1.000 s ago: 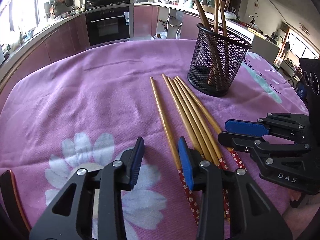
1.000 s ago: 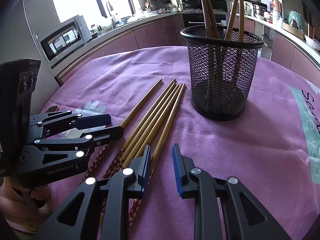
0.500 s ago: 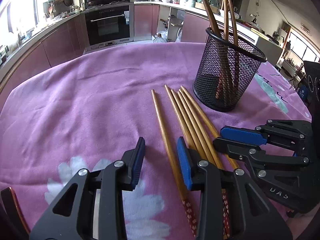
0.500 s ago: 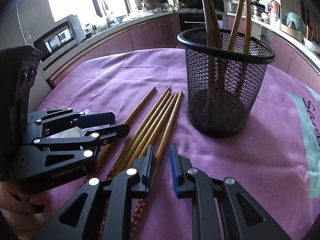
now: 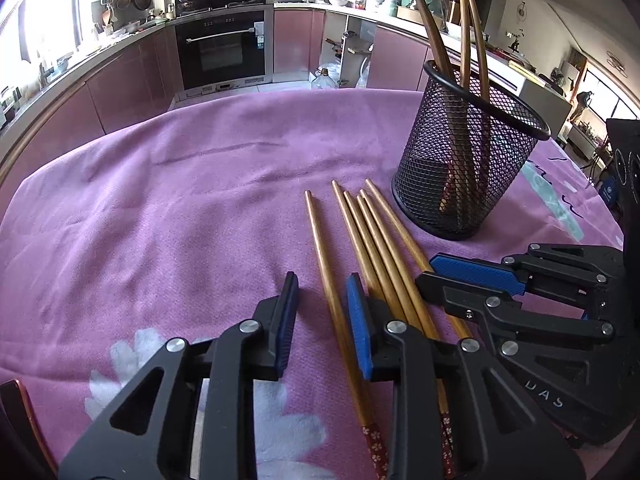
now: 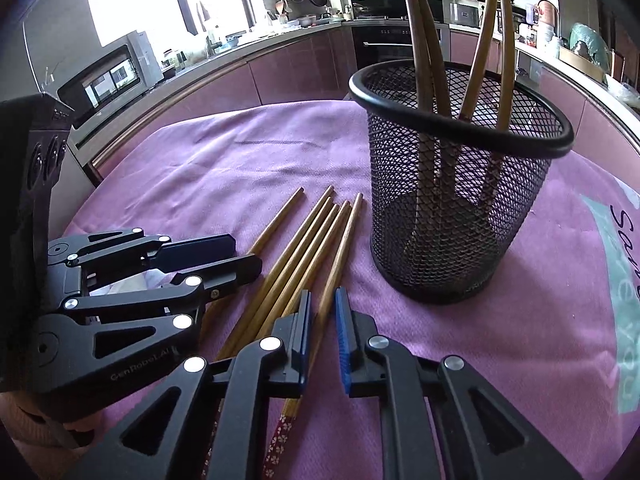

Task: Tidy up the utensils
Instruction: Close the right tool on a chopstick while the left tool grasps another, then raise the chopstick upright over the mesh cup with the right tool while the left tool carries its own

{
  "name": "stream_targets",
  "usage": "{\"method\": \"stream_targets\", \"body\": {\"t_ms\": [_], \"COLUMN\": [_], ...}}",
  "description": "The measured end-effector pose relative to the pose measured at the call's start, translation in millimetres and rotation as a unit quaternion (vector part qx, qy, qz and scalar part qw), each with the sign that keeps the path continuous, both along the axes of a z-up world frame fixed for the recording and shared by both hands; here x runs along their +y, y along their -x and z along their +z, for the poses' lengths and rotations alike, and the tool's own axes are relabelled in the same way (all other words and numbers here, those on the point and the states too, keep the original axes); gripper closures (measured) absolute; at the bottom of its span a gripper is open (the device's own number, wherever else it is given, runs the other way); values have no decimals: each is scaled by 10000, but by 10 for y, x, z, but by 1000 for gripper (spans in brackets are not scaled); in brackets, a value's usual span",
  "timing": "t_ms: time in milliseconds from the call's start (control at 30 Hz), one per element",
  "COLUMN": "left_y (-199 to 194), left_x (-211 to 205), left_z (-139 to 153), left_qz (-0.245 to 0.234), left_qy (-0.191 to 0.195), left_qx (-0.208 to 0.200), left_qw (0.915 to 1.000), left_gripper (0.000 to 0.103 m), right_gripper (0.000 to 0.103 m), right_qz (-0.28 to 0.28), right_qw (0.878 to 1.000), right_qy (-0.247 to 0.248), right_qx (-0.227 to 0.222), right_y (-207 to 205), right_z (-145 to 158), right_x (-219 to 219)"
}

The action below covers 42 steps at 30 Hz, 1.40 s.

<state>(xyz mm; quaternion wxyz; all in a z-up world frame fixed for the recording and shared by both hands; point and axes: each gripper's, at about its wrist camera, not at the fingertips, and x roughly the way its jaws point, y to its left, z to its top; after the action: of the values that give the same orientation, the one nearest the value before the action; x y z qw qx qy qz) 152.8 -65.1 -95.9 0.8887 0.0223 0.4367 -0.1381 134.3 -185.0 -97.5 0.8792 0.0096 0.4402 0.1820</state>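
Five loose wooden chopsticks (image 5: 384,256) are lying on a purple tablecloth (image 5: 180,208), their long axes running from near to far. The tapered tips are pointing away toward the black mesh holder (image 5: 464,172), and the red flower-patterned handle ends are lying nearest the cameras. Four of them are bunched side by side; the leftmost chopstick (image 5: 328,280) is lying slightly apart from the bunch.

The left gripper (image 5: 322,308) is straddling that leftmost chopstick. Its jaws have just been closing, yet a clear gap is showing on either side of the stick, so the blue pads (image 5: 358,320) are not gripping it.

The right gripper (image 6: 322,320) is bracketing the rightmost chopstick (image 6: 340,252) of the bunch. Its jaws have also just been closing and are standing very narrow, but a sliver of gap is still showing beside the stick, so it is not clamped.

The mesh holder is standing upright just beyond the tips, to the right. Four chopsticks (image 6: 460,32) are already leaning inside it, their slim ends pointing up and splaying outward
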Motion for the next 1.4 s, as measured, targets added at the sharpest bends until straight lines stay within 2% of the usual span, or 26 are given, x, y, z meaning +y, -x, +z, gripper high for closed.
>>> {"method": "stream_targets", "body": {"t_ms": [500,600,1133,1400], "left_y": [-32,-26,17,135], "left_x": [-33,-40,47,143], "left_z": [-6,-12,17,198], "left_qz": [190,239,316,284], "left_qy": [184,173,393,606], "left_qx": [55,47,53,-102], "left_qw": [9996,9996,9987,9977], "left_gripper": [88,93,96,96], "right_gripper": [97,97,98,98], "right_qz": [-103,-107,-8,152], "right_qw": [9998,9997,9992,9981], "right_qy": [-183,-222,-390,-578], "right_qx": [65,82,15,-164], "right_y": [-6,0,101,233], "right_z": [-1,1,68,208], "right_x": [-86,-107,-154,-173]}}
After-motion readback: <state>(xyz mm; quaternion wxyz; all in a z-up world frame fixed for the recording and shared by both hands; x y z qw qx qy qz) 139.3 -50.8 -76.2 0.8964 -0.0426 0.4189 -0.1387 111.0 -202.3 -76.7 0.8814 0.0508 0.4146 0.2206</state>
